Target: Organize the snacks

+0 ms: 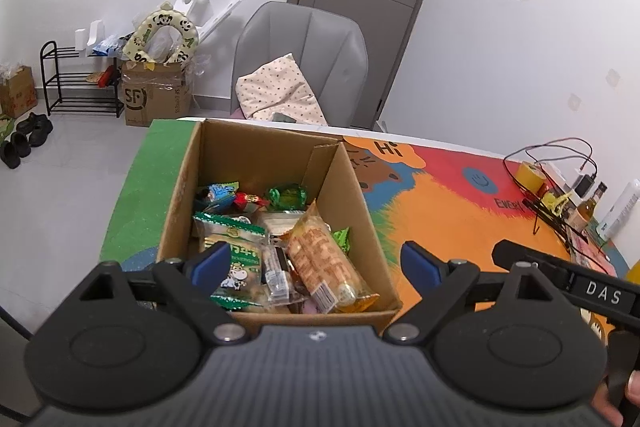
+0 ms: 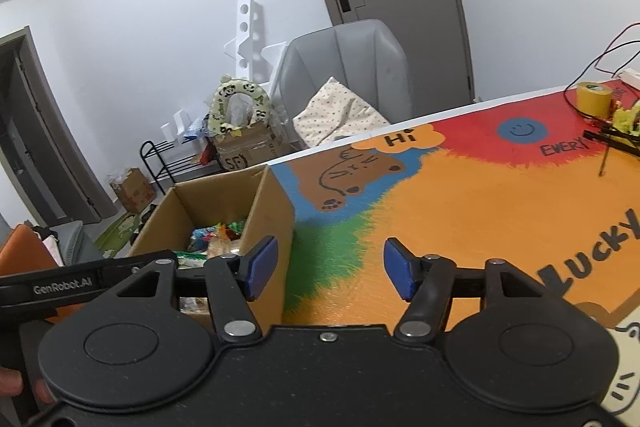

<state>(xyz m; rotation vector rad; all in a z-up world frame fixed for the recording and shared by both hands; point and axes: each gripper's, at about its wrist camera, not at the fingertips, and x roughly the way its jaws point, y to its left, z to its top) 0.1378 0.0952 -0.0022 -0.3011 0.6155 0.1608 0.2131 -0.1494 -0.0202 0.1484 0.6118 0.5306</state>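
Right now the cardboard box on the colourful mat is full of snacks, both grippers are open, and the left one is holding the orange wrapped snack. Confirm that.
One thing is wrong: the left gripper holds nothing. The left wrist view shows its jaws spread above the cardboard box, with the orange wrapped snack lying loose inside. The box does hold snacks, and the right gripper is open over the colourful mat.
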